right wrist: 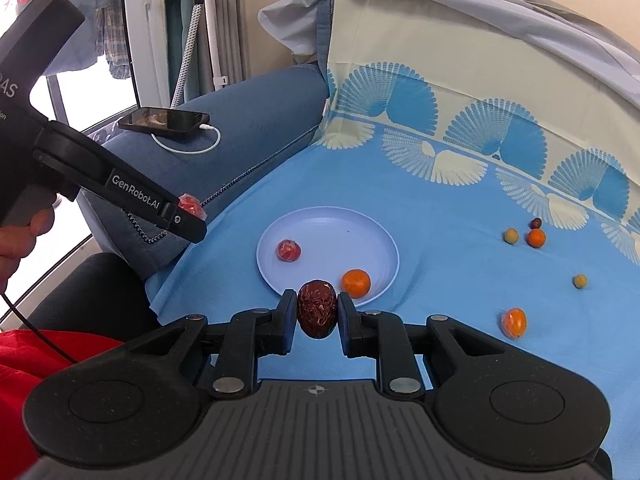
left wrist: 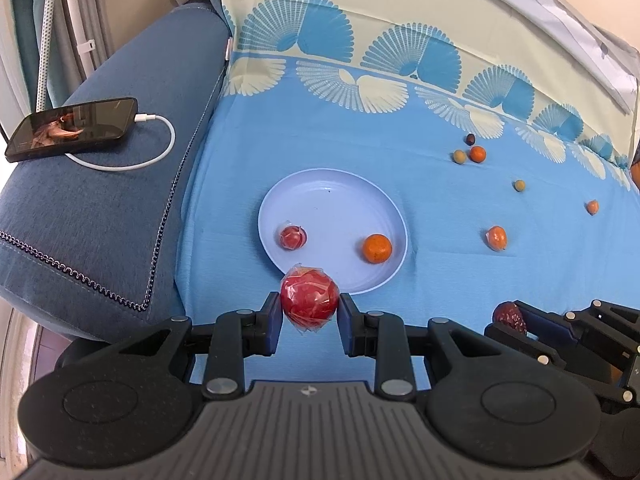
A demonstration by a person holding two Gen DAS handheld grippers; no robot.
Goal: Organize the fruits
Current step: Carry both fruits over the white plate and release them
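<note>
left gripper (left wrist: 309,314) is clamped on a red fruit in clear wrap (left wrist: 309,300), pads pressing both sides, held above the near rim of the pale blue plate (left wrist: 332,188). in the right wrist view the same gripper comes in from the left with the wrapped fruit poking out at its tip, above the seam between the blue cloth and the sofa arm. right gripper (right wrist: 317,312) is clenched on a wrinkled dark red date (right wrist: 317,308), pads tight on both sides, held upright over the near edge of the plate; in the left wrist view the date shows at lower right, in the other tool's tips. plate sits on the blue patterned cloth (left wrist: 360,140) and holds two things: a small wrapped red fruit (left wrist: 293,237) on the left side and an orange fruit (left wrist: 377,248) on the right side, well apart from each other. loose on the cloth to the right of the plate: a wrapped orange fruit (left wrist: 496,237), another small orange one (left wrist: 592,207) further right, a greenish ball (left wrist: 519,185), and a cluster further back of a greenish ball (left wrist: 459,156), a small orange (left wrist: 477,154) and a dark berry (left wrist: 471,139), close together. a phone (left wrist: 72,128) with a white cable (left wrist: 160,136) plugged in lies on the blue sofa arm (left wrist: 120,208) left of the cloth. a hand (right wrist: 24,236) on the left tool's handle and red fabric (right wrist: 24,380) show at the left edge of the right wrist view.
</note>
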